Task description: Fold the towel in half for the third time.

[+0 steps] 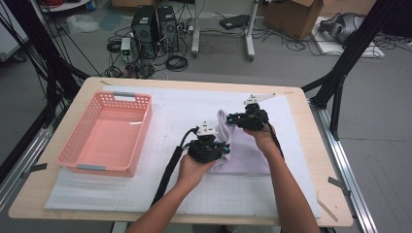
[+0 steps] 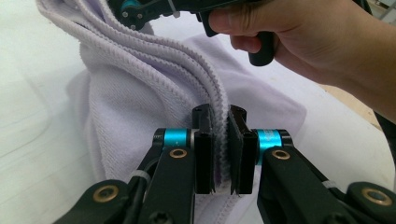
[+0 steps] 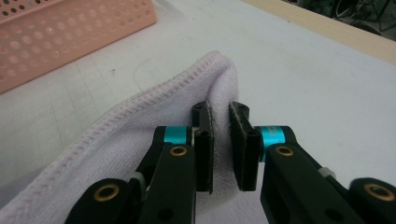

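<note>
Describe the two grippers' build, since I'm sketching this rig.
Each gripper, left and right, has black jaws with flat dark pads, cyan collars and brass-coloured pivot rings. A pale three-cornered plate tops each body. A black sheathed cable trails from the left one. The forearms are bare, without sleeves.

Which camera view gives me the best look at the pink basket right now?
The high view: the whole pink basket sits at the table's left, its inside visible. The right gripper view catches just a perforated wall beyond the towel.
</note>
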Available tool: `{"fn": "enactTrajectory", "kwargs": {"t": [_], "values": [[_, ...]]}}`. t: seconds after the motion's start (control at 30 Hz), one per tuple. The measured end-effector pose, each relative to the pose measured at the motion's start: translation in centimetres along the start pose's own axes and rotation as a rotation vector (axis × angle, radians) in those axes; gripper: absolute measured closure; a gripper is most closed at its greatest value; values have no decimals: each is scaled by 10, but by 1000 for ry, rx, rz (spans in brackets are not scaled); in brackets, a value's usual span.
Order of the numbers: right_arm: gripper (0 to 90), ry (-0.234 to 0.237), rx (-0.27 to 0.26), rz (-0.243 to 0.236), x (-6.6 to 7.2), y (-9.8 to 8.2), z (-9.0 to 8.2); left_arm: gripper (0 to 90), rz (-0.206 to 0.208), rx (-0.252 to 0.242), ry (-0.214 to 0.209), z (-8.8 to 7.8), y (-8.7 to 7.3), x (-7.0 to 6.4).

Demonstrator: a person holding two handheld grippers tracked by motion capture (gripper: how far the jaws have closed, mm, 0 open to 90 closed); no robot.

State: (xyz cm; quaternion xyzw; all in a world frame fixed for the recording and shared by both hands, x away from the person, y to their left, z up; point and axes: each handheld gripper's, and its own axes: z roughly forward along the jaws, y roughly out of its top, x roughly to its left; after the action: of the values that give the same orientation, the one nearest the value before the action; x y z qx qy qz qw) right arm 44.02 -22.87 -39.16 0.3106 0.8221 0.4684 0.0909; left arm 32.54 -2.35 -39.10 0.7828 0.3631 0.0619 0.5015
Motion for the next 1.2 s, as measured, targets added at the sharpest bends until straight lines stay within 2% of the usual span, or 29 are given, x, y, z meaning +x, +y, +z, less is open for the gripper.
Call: {"fn": "enactTrajectory", "kwargs": {"t": [0.2, 0.33, 0.4, 0.47, 0.57, 0.6, 0.7, 0.9, 0.97, 1.07, 1.2], "values": [[802, -26, 4, 9, -13, -11, -13, 817, 10, 15, -15, 26, 6, -11], [802, -45, 10, 7, -21, -19, -20, 789, 43, -3, -24, 40, 5, -17], [802, -47, 13, 11, -24, -23, -23, 726, 49, -16, -37, 44, 4, -19], [802, -53, 19, 2, -27, -27, -27, 570, 73, -32, -41, 44, 3, -19], [802, -66, 23, -4, -32, -33, -35, 403, 91, -67, -32, 35, 4, -18], [802, -72, 26, 4, -34, -36, -38, 378, 90, -83, -25, 31, 4, -16], [802, -91, 25, 12, -40, -44, -44, 377, 115, -94, 2, 17, 1, -8], [784, -120, 23, 41, -45, -59, -54, 373, 83, -113, 52, -5, -12, 21], [725, -131, 18, 55, -45, -62, -57, 364, 75, -125, 68, -11, -17, 30], [637, -189, 13, 92, -46, -68, -68, 337, 68, -130, 83, -19, -25, 42], [624, -252, 25, 115, -47, -81, -92, 288, 51, -132, 110, -30, -36, 55]]}}
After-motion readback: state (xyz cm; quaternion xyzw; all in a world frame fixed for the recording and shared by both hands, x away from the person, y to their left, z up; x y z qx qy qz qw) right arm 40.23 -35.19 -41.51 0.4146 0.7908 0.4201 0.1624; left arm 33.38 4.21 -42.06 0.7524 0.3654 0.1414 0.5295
